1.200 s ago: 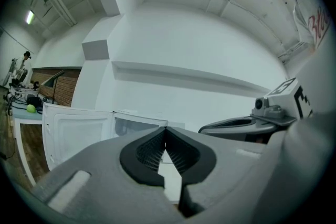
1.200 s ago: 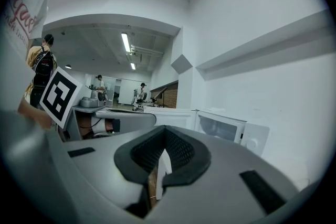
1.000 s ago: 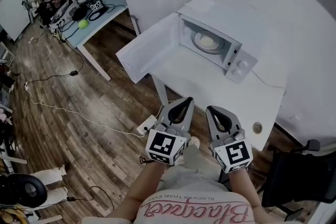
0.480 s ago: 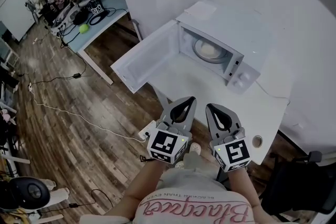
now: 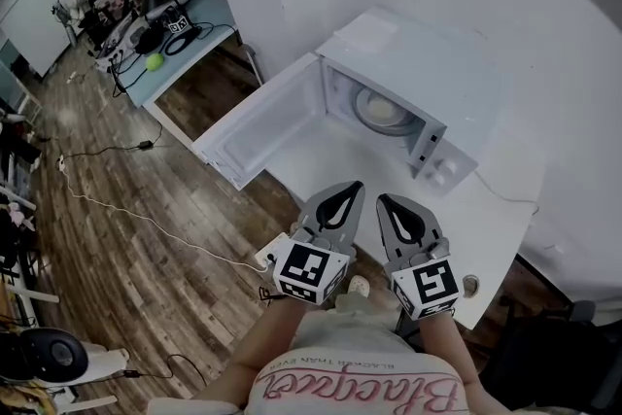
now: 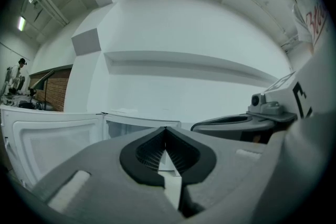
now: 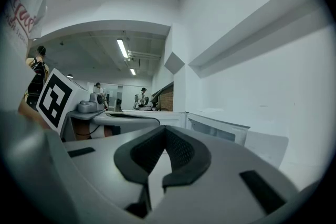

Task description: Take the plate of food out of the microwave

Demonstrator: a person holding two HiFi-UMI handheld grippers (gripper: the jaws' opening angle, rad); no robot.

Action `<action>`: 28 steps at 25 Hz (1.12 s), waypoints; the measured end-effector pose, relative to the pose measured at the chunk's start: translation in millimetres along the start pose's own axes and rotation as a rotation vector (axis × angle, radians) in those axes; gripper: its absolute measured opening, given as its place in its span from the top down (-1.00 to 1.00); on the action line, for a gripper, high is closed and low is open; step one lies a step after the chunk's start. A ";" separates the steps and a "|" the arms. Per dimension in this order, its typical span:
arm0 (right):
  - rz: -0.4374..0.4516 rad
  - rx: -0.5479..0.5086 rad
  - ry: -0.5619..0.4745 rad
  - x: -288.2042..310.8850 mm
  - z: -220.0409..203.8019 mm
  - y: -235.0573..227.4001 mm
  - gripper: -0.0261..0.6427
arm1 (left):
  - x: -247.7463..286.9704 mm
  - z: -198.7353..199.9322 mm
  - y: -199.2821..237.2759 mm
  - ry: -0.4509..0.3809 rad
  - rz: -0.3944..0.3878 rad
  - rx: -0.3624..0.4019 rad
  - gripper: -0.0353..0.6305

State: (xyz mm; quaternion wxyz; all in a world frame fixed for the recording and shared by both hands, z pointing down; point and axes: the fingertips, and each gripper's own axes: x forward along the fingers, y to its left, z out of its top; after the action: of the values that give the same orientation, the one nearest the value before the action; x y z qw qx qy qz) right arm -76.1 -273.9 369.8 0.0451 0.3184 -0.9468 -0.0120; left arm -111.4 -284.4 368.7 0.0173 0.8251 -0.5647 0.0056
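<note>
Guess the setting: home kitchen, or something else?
Probably an office or lab workspace, not a home: microwave on a plain white table, a desk piled with electronics, strip lights overhead.

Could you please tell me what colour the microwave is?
The microwave is white; head view shows it best.

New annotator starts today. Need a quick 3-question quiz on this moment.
1. True or false: the microwave door stands open.
2. Where is the plate of food? A) on the table B) inside the microwave C) on the floor
3. Fill in: the jaws of the left gripper and the right gripper are both ____, holding nothing.

Key: 1 true; 2 B; 3 shut.
</note>
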 end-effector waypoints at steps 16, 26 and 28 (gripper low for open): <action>0.009 0.048 -0.036 4.1 -0.4 -54.6 0.91 | 49.1 -10.2 -9.3 0.060 0.038 0.015 0.88; -0.039 0.084 -0.042 2.1 -12.6 -69.3 0.91 | 68.7 -12.3 -14.9 0.072 -0.018 0.054 0.88; -0.056 0.085 -0.040 3.0 -13.7 -72.3 0.91 | 72.6 -12.6 -14.5 0.070 -0.034 0.050 0.88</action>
State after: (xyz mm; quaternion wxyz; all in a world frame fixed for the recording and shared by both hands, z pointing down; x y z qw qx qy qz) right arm -33.7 -333.3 380.0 0.0124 0.3460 -0.9379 0.0204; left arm -71.5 -346.4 383.1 0.0164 0.8340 -0.5494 0.0483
